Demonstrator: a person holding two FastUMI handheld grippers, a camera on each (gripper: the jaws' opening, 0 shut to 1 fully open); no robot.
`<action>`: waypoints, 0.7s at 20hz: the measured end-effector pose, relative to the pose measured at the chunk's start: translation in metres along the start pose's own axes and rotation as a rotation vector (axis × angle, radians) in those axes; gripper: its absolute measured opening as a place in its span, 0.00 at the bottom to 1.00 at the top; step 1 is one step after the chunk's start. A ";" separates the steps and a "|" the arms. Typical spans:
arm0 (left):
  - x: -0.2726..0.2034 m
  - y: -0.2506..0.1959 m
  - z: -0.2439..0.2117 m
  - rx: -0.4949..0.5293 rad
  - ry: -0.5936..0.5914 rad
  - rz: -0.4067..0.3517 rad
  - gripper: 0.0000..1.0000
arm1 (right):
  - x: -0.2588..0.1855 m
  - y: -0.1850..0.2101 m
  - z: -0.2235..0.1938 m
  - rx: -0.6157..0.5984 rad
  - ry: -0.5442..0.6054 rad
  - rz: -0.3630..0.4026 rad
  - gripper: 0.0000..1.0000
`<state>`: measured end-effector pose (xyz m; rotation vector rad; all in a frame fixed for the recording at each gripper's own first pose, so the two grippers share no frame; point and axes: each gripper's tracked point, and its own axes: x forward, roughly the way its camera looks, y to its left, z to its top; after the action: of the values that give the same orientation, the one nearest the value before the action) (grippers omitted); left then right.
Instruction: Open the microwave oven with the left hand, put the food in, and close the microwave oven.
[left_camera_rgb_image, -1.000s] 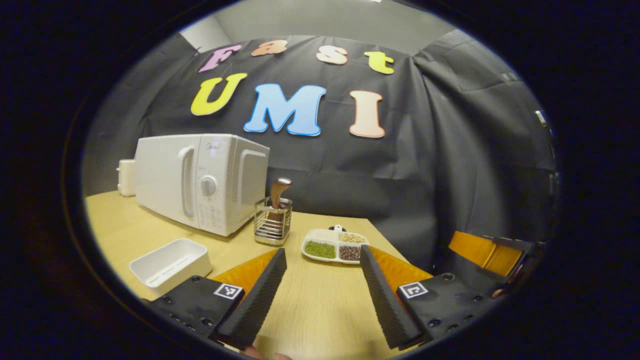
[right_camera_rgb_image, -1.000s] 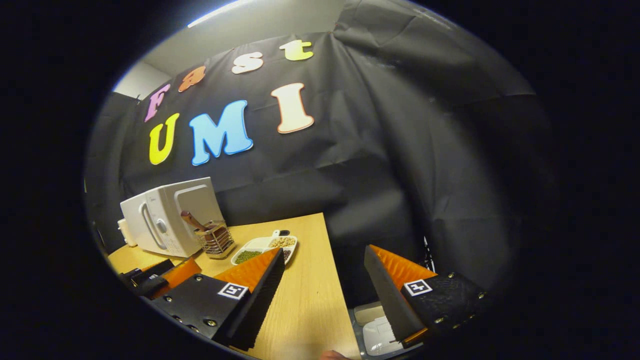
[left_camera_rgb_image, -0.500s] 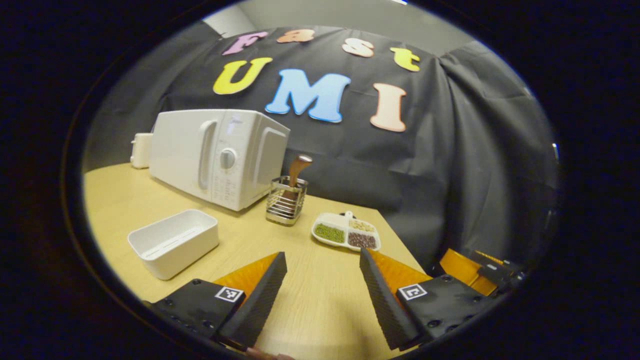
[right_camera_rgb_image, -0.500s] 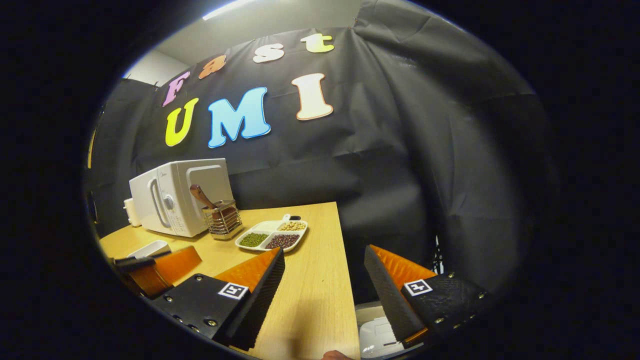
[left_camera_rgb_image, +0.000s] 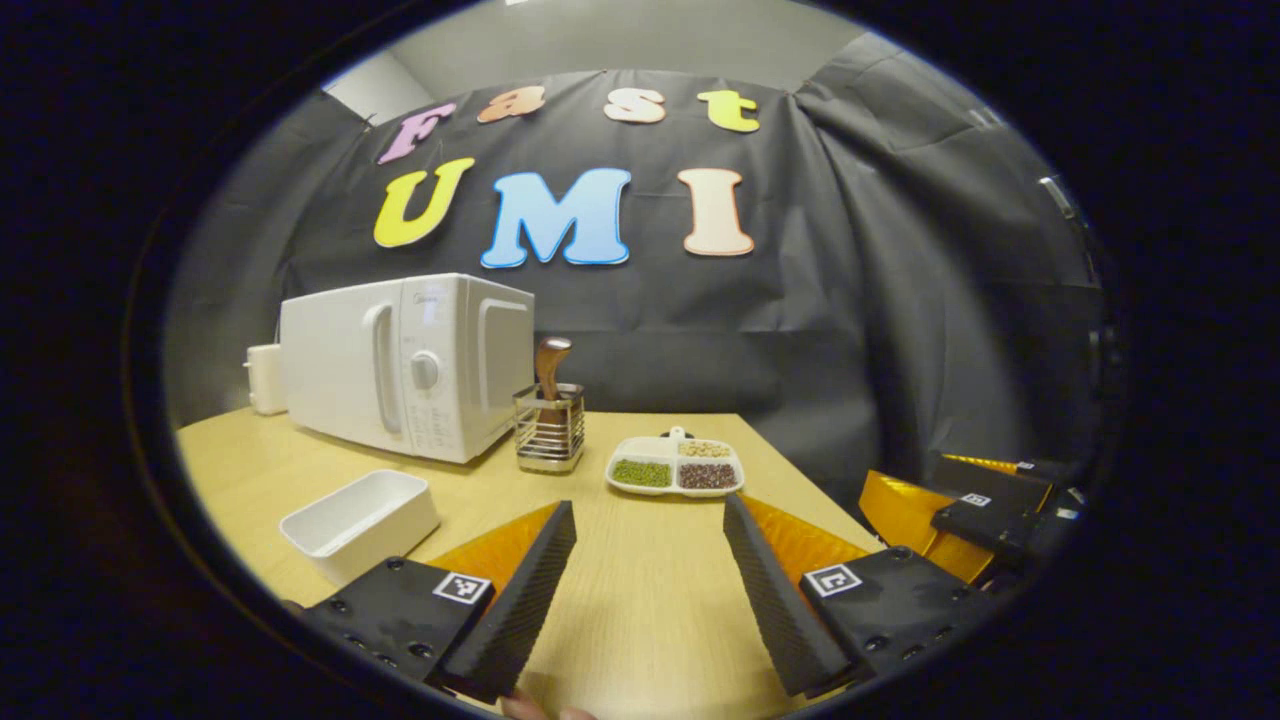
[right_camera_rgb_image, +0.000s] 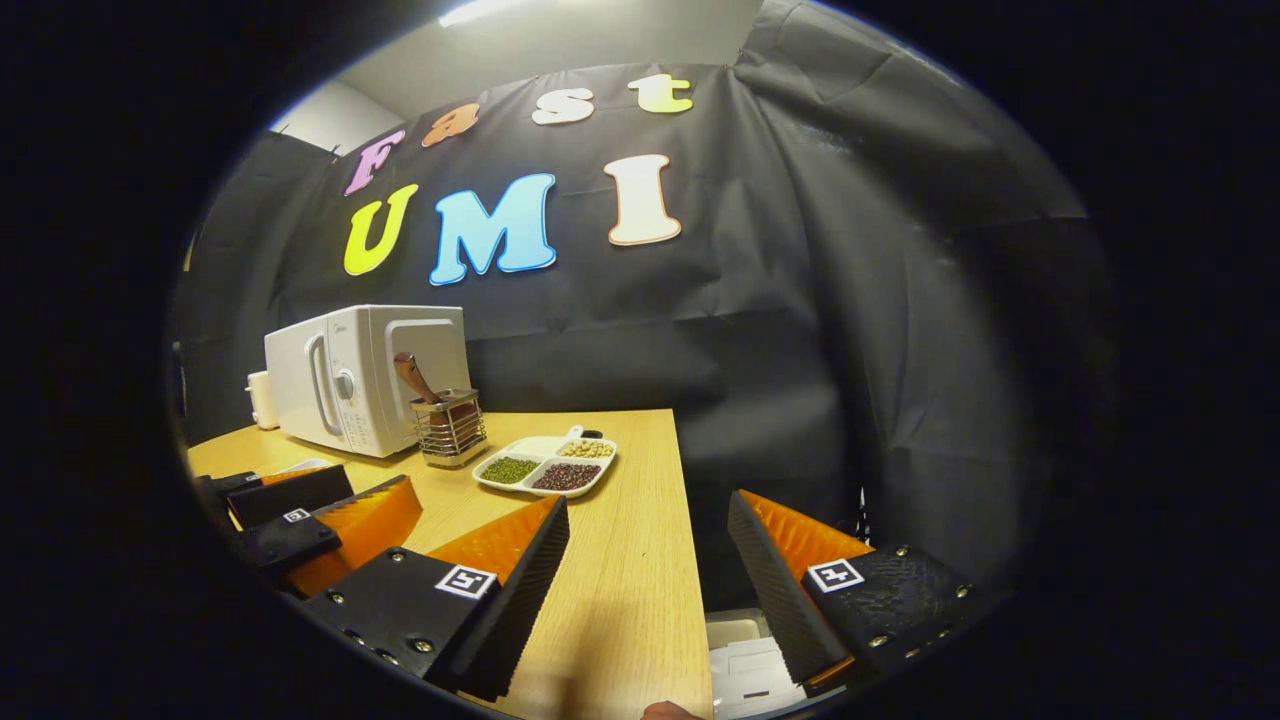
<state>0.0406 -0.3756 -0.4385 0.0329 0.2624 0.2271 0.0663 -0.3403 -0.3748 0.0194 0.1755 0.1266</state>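
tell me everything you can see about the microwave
The microwave is a white box, plastic or painted metal by its look, standing upright at the far left of the wooden table against the black cloth. Its door is shut, with a long vertical handle; right of that sit a round knob and a button panel. A recessed panel marks its side. A wire holder stands just beside it, and a small white box behind.

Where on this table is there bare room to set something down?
Bare wood lies between the white bin, the divided dish and the left tool. It is crowded along the microwave, beside the utensil rack.
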 end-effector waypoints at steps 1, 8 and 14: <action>-0.010 0.000 -0.002 0.007 0.000 0.009 0.98 | -0.008 -0.003 -0.001 -0.002 -0.001 -0.015 0.98; -0.044 -0.010 0.022 0.072 -0.108 0.010 0.98 | -0.063 0.002 0.012 -0.058 -0.119 -0.019 0.98; -0.043 -0.009 0.021 0.070 -0.119 0.006 0.92 | -0.061 0.001 0.009 -0.042 -0.106 -0.026 0.97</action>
<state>0.0078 -0.3941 -0.4084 0.1162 0.1518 0.2210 0.0082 -0.3470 -0.3552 -0.0183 0.0670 0.1027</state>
